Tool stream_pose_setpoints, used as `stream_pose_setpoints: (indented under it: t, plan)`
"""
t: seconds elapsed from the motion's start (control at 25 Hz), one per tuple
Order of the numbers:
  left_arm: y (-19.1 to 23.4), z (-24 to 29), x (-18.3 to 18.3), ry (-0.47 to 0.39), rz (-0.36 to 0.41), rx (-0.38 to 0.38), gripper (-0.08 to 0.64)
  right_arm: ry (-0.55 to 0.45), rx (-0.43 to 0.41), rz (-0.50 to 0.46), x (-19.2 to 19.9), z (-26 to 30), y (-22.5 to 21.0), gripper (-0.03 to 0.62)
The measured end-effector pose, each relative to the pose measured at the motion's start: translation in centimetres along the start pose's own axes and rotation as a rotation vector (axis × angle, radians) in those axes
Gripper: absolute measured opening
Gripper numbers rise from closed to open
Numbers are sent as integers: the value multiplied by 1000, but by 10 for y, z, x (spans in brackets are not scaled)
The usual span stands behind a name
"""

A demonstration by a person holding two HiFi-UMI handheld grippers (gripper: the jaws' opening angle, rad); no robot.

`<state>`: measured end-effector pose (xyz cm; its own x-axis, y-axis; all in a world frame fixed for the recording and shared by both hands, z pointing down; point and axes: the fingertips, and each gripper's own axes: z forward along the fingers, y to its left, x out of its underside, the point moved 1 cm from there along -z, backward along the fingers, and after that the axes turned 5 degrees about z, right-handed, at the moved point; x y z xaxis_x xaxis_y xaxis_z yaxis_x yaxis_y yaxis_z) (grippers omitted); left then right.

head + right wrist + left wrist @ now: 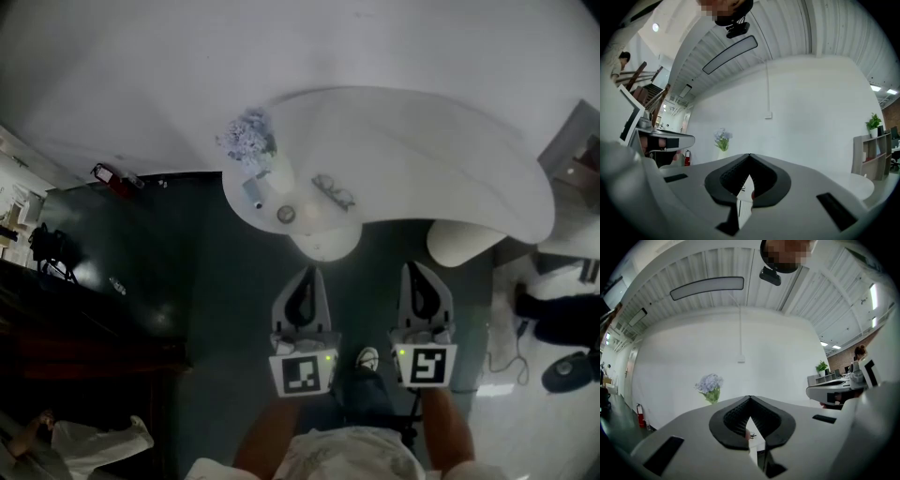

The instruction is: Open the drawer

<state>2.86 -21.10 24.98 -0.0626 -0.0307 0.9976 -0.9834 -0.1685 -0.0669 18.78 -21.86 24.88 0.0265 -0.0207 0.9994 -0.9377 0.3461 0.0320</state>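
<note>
Left claw (311,272), right claw (413,268): both closed, empty. Worktop (450,178) ahead; we see no drawer; likely rigid, gripped at its handle.

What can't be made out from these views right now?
- Drawer: none shows in any view; head view gives only the white table's top.
- Round item by the flowers: head view, too small to name.
- Table's near side: gripper views, covered by the shut left gripper and right gripper.

The table (441,159) is smooth and matt, the floor (225,309) glossy, the pads (733,418) of the left tongs (750,398) ribbed.
</note>
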Motion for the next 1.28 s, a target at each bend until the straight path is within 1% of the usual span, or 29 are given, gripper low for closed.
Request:
stream_pose_setpoints:
  t: [0.08,0.2,0.4,0.56,0.72,0.84,0.96,1.08,1.28]
  plan:
    - [9,7,18,11,-3,-2,2,9,-2,6,16,12,5,5]
    - [22,18,48,27,7,9,2,14,18,4,43,26,14,5]
    - [43,27,109,77,23,40,2,23,47,-4,93,43,36,5]
    - [50,35,163,102,27,72,2,49,39,-13,144,55,50,5]
    - [53,44,218,124,11,82,2,78,3,-34,196,63,60,5]
    - [52,52,260,138,14,91,2,94,-6,-63,235,70,59,5]
    - [51,58,299,149,14,86,2,92,3,-74,270,80,55,5]
    - [51,61,328,155,18,79,2,82,19,-71,298,88,53,4]
    - [53,71,359,139,1,48,2,97,33,-54,336,95,50,5]
